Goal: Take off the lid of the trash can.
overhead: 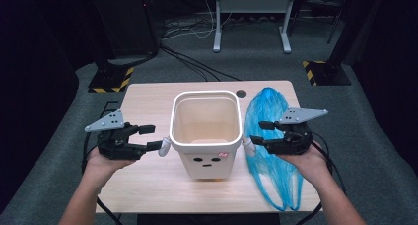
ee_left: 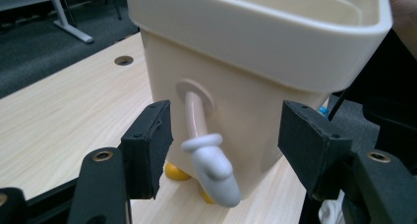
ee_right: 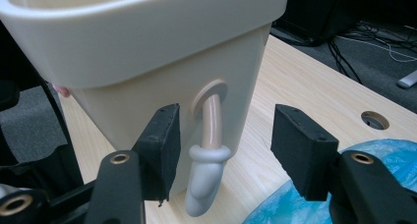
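A cream plastic bin [overhead: 206, 136] with a small face on its front stands upright in the middle of the wooden table [overhead: 148, 101]. A thin arm with a pale grey hand hangs from each of its sides. My left gripper [overhead: 152, 137] is at the bin's left side. Its jaws [ee_left: 226, 135] stand open around the left arm [ee_left: 211, 165] without pressing on it. At the bin's right side, my right gripper [overhead: 260, 132] is open in the same way around the right arm [ee_right: 206, 175]. The bin's yellow feet [ee_left: 175, 172] rest on the tabletop.
A crumpled blue plastic bag [overhead: 268, 106] lies on the table's right part, under and behind my right gripper, reaching to the front edge. A round cable hole [overhead: 241, 93] sits behind the bin. Floor cables and desk legs lie beyond the table.
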Demonstrator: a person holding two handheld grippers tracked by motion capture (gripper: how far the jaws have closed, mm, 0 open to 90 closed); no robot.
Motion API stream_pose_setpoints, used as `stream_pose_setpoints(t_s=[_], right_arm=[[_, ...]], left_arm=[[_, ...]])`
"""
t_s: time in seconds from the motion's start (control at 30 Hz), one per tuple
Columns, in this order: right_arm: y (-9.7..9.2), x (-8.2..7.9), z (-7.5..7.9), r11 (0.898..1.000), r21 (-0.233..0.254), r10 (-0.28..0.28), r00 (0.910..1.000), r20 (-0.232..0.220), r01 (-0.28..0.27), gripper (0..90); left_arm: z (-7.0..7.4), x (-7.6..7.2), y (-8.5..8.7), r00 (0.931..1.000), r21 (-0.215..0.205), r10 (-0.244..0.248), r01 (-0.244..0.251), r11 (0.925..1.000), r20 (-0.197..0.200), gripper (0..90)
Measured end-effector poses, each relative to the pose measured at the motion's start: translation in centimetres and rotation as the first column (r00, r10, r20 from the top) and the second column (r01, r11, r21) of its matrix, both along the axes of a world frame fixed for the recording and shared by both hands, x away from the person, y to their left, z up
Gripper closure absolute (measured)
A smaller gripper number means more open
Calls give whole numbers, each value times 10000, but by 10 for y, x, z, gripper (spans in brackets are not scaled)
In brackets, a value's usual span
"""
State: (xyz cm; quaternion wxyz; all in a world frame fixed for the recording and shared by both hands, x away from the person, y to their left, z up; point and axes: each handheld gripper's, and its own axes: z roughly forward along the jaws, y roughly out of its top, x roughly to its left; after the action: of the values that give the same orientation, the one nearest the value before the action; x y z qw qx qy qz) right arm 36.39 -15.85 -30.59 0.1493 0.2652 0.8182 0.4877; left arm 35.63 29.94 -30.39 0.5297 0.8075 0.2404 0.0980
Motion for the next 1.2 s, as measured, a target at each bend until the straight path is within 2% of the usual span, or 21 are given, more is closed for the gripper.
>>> stream_pose_setpoints(t_s=[0.07, 0.2, 0.27, 0.3, 0.47, 0.57, 0.7, 0.9, 1.0, 1.2], right_arm=[[0, 1, 5, 10000, 23, -28, 10000, -28, 28, 401], [0, 4, 15, 10000, 14, 12, 10000, -50, -12, 388], [0, 4, 21, 9999, -141, 78, 9999, 139, -76, 403], [1, 4, 27, 9993, -272, 251, 9990, 360, -241, 465], [4, 5, 37, 9978, -520, 439, 9964, 719, -402, 488], [4, 10, 44, 9965, -596, 623, 9963, 587, -588, 498], [6, 21, 55, 9952, -705, 712, 9964, 469, -678, 478], [10, 29, 64, 9933, -858, 814, 9956, 460, -772, 468], [14, 35, 67, 9899, -1133, 909, 9947, 481, -849, 469], [24, 45, 69, 9828, -1519, 1143, 9920, 544, -1049, 454]], left_arm=[[6, -1, -2, 9997, -20, -224, 224, 9997, 19, 376], [20, -4, -7, 9981, 207, -598, 595, 9980, 135, 414], [27, -6, -9, 9969, 227, -767, 763, 9968, 189, 435], [33, -7, -10, 9956, 208, -913, 909, 9956, 190, 462], [44, -6, -12, 9917, 225, -1273, 1270, 9916, 150, 490], [50, -6, -17, 9881, 399, -1523, 1513, 9877, 236, 480], [59, -7, -26, 9803, 794, -1934, 1898, 9786, 393, 466], [65, -5, -36, 9725, 913, -2296, 2254, 9700, 381, 452], [66, -3, -42, 9709, 1002, -2372, 2330, 9673, 326, 436], [66, 0, -54, 9618, 1255, -2723, 2670, 9555, 269, 434]])
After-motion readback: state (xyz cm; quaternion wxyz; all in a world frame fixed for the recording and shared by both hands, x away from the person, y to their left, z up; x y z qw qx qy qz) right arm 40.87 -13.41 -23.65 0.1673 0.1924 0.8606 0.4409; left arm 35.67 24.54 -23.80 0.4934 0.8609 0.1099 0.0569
